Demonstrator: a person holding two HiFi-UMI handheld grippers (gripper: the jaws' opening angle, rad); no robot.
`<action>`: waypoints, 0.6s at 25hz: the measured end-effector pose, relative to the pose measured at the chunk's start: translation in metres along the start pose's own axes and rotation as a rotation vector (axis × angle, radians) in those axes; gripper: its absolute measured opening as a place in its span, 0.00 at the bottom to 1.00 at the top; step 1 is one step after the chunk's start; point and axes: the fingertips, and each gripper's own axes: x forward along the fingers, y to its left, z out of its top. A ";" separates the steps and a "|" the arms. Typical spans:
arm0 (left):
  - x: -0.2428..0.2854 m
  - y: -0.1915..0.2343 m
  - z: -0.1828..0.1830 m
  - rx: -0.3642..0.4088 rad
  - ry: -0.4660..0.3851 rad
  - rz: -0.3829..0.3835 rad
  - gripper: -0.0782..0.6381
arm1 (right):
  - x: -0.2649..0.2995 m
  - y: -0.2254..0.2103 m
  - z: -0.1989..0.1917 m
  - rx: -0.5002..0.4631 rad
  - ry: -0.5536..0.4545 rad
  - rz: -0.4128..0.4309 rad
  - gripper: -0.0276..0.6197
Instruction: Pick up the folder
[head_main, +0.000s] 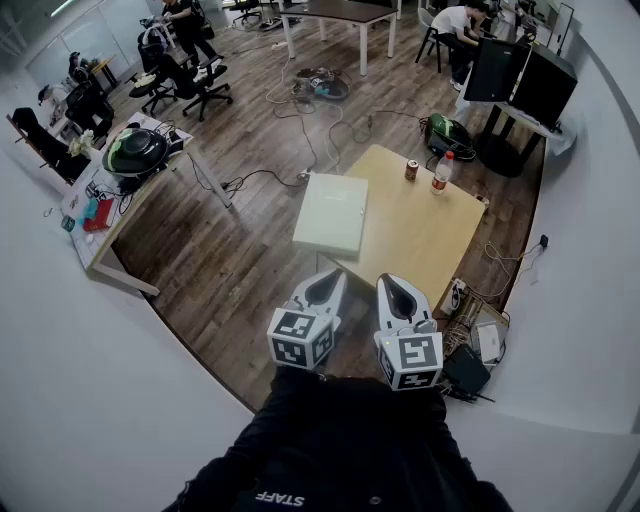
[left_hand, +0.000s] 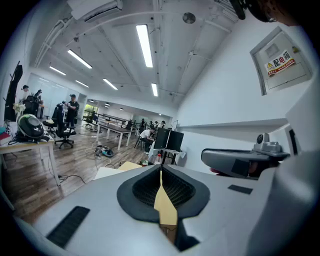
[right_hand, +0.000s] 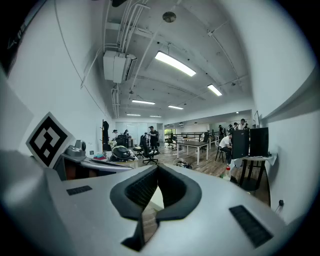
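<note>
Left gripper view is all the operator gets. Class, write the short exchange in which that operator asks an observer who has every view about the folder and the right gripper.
Operator: My own jaws fill the middle of my picture. Where does the folder lie?
Observer: The head view shows the folder lying flat on the near left corner of the table, and it seems to reach past the table's edge.
Operator: Is the right gripper on it yet?
Observer: No. The right gripper is short of the table, beside the left gripper. Its jaws are together, with nothing between them.
</note>
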 end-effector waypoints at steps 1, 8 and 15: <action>0.000 0.000 -0.001 0.001 0.001 -0.002 0.16 | 0.000 0.001 0.002 -0.002 -0.001 0.001 0.08; 0.000 0.000 -0.002 -0.005 0.007 -0.007 0.16 | 0.000 0.008 0.000 -0.005 0.009 0.017 0.08; 0.006 -0.004 -0.010 -0.010 0.021 -0.032 0.16 | -0.003 0.003 -0.001 0.005 -0.010 -0.005 0.08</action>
